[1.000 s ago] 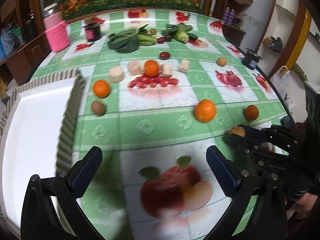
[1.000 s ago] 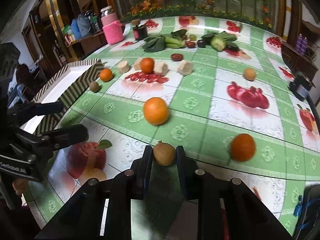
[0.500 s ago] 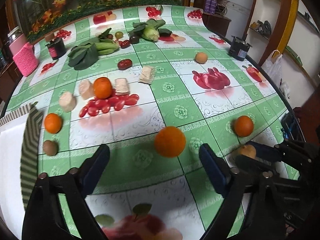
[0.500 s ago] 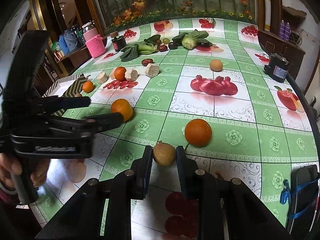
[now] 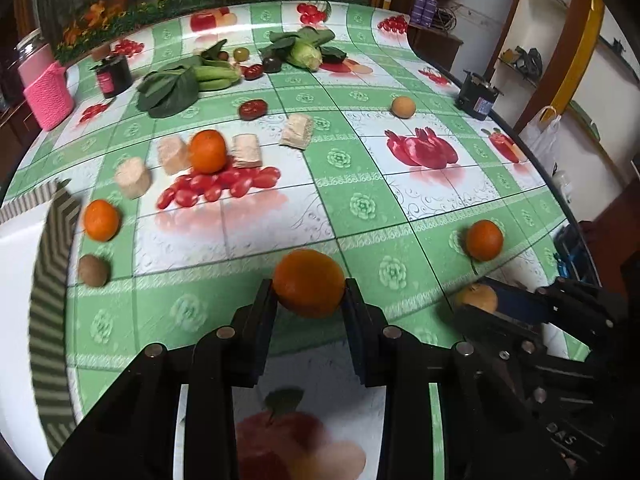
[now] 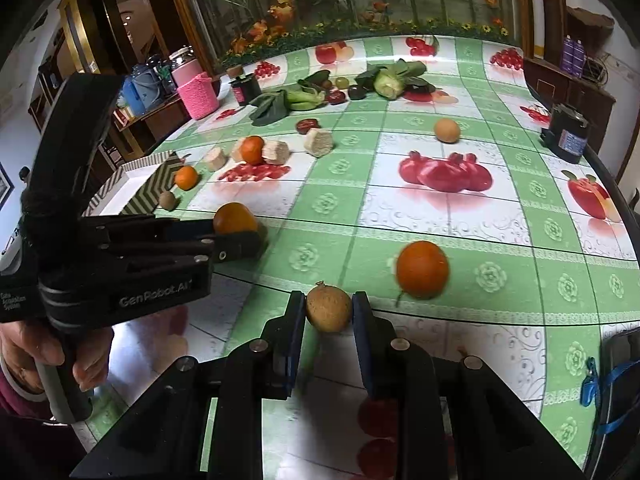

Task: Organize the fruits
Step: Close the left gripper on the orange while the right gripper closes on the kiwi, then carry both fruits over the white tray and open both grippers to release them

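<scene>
White lettering reading "GenRobot.AI" is showing on the black body of the left gripper (image 6: 236,236) in the right wrist view, with smaller print at its rear edge too small to read; the label on the dark jar (image 5: 113,76) at the far end of the surface is also illegible. The left gripper's (image 5: 309,294) fingers (image 5: 262,312) are closing around a large round orange (image 5: 309,288), which is sitting between the two dark pads and touching both of them, low over the green-and-white fruit-print tablecloth (image 5: 360,208). The right gripper's (image 6: 329,312) fingers (image 6: 294,320) are standing narrow, pinching a small round brown fruit with a rough skin (image 6: 329,307) between their blue pads. A second, smaller orange (image 6: 422,269) is lying on the surface just beyond and to the right of that gripper. A person's hand (image 6: 48,356) is wrapping the left gripper's handle. At the left edge a white tray with a striped zigzag rim (image 5: 52,264) is resting on the surface, with another orange (image 5: 101,220) and a brown kiwi-like fruit (image 5: 93,270) lying just beside it. Farther back, one more orange (image 5: 207,151) is sitting among pale cut chunks (image 5: 173,155).
</scene>
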